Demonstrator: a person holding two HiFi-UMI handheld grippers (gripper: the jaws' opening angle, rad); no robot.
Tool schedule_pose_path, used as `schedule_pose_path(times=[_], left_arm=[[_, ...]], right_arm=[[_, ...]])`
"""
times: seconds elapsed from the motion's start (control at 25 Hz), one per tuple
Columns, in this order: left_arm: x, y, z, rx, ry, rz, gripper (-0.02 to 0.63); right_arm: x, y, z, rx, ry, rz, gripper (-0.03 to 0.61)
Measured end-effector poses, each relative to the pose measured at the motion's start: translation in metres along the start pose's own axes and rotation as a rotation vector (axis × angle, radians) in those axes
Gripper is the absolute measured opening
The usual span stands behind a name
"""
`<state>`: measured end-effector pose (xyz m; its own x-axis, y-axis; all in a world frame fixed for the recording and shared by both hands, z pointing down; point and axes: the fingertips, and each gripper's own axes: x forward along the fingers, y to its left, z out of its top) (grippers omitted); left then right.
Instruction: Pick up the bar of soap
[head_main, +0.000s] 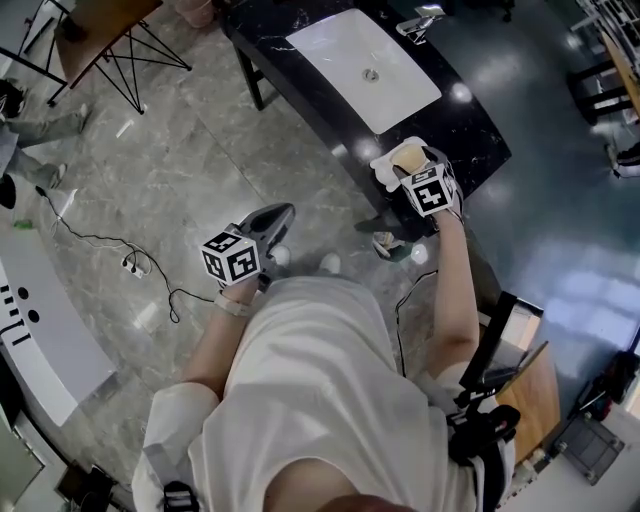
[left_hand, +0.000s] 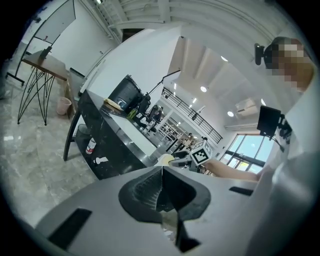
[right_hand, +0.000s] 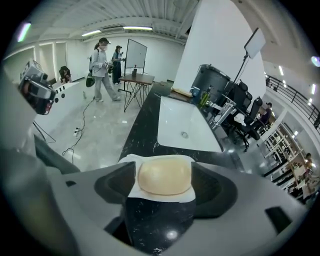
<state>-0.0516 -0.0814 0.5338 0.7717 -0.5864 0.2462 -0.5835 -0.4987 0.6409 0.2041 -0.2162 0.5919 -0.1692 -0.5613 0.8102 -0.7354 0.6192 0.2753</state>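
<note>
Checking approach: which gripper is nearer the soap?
Right. The right gripper has its open jaws flanking the soap; the left gripper, shut, is over the floor, away from the counter.

Glossy marble counter (right_hand: 145, 134), smooth waxy soap (right_hand: 165, 175)

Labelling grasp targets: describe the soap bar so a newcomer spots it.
Find the black marble counter with the white sink. Beside the sink lies a white sheet, and on it the soap bar: the only pale yellow, rounded lump, flanked by the open right claw.
</note>
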Motion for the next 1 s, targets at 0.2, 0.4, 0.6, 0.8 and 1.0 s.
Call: schedule_pose_path(times=[0.2,0.4,0.6,0.8,1.0], left_arm=[[0.000,0.000,0.002,-0.004,-0.001,0.000,0.009],[0.001,0.003,0.003,-0.010,0.000,0.005,0.009],[-0.001,0.008,0.006,-0.014,-0.004,0.017,0.009],[0.000,0.011,0.008,-0.015,-0.002,0.024,0.009],[-0.002,0.015,0.010,-0.018,0.000,0.036,0.009]], right_arm=[[0.011,-0.007,-0.006,-0.045,0.093,0.019,0.327],[0.014,-0.009,-0.009,-0.026,0.107,0.041,0.325],[0.011,-0.008,-0.007,-0.076,0.154,0.026,0.325],[0.007,-0.010,-0.006,-0.139,0.162,0.007,0.315],[-0.005,-0.007,-0.004,-0.178,0.143,-0.005,0.230]])
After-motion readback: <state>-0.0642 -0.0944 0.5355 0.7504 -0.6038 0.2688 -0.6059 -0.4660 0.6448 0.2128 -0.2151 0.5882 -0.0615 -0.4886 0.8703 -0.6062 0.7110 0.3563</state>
